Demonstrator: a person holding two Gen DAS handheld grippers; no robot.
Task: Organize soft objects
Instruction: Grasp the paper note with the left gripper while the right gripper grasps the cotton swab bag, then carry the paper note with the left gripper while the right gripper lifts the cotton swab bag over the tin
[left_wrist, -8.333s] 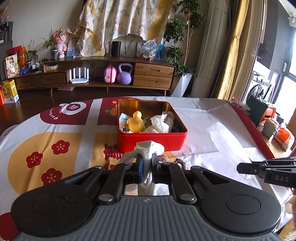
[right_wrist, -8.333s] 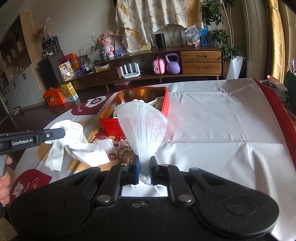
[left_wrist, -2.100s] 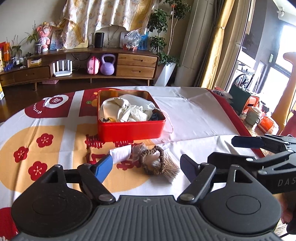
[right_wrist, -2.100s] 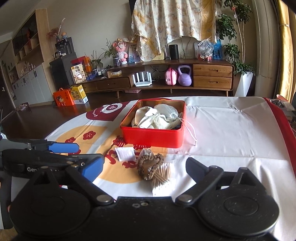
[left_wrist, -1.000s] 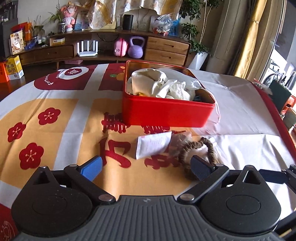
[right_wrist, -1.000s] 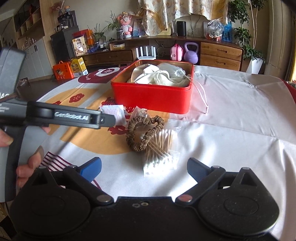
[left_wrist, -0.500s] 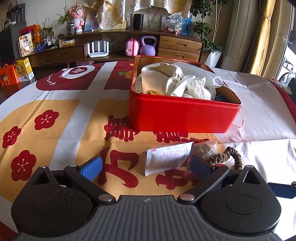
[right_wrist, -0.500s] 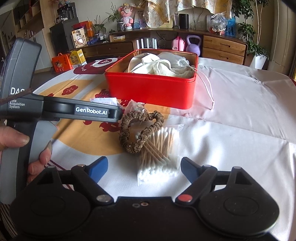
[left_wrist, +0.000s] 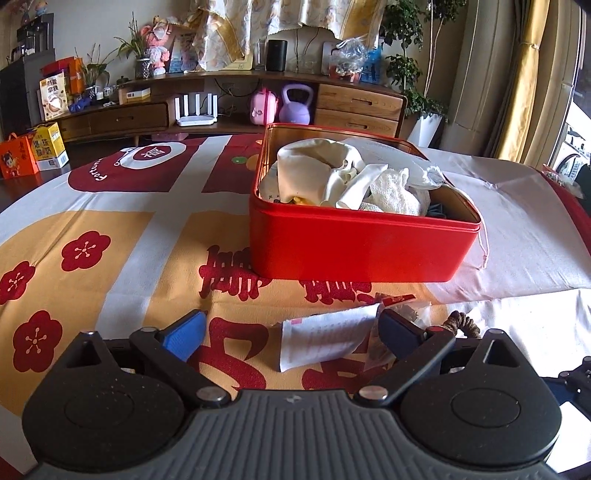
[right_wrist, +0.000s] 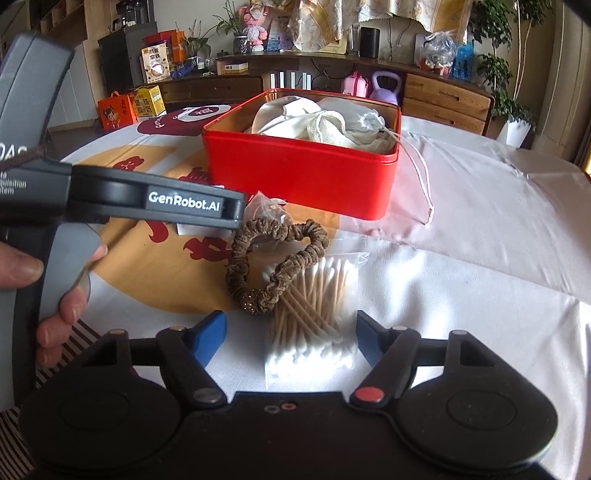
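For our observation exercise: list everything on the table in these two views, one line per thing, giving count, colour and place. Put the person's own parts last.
tin: one, red, mid-table, open.
cloths: several, cream and white, heaped in the tin.
cord: one, white, hanging over the tin's right side.
paper slip: one, white, in front of the tin.
scrunchie: one, brown, in front of the tin, overlapping the swab bag.
swab bag: one, clear, white-tipped sticks, between the right gripper's jaws.
tablecloth: one, white, red and yellow.
left gripper: black, blue pads, open over the slip.
right gripper: black, blue pads, closing, pads not touching.
hand: holds the left gripper.
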